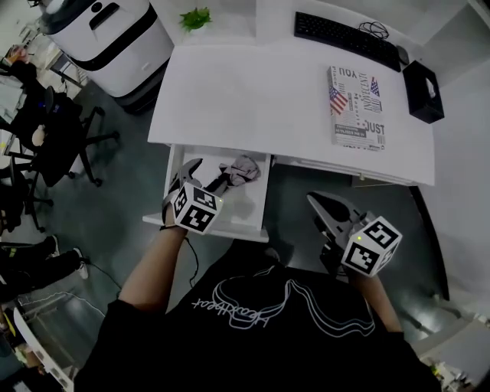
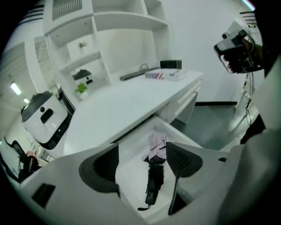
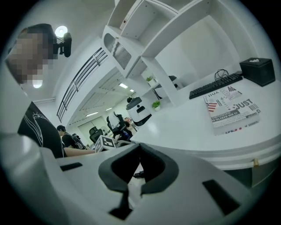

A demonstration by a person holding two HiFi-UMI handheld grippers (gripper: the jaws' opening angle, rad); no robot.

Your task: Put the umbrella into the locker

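Observation:
The folded umbrella (image 1: 237,172), dark with a pale grey canopy end, lies in the open white drawer (image 1: 207,228) under the desk. Through the left gripper view the umbrella (image 2: 156,169) rests on the drawer floor (image 2: 131,180), its strap end towards me. My left gripper (image 1: 205,174) hangs above the drawer, and its jaws (image 2: 142,147) stand wide open and clear of the umbrella. My right gripper (image 1: 315,200) is held off to the right over the floor, in front of the desk. Its jaw tips (image 3: 139,147) meet with nothing between them.
A white desk (image 1: 253,92) carries a printed book (image 1: 358,107), a black keyboard (image 1: 344,34), a black box (image 1: 423,90) and a small plant (image 1: 195,19). A white machine (image 1: 107,38) and office chairs (image 1: 46,130) stand at the left. Shelves (image 2: 101,39) rise behind the desk.

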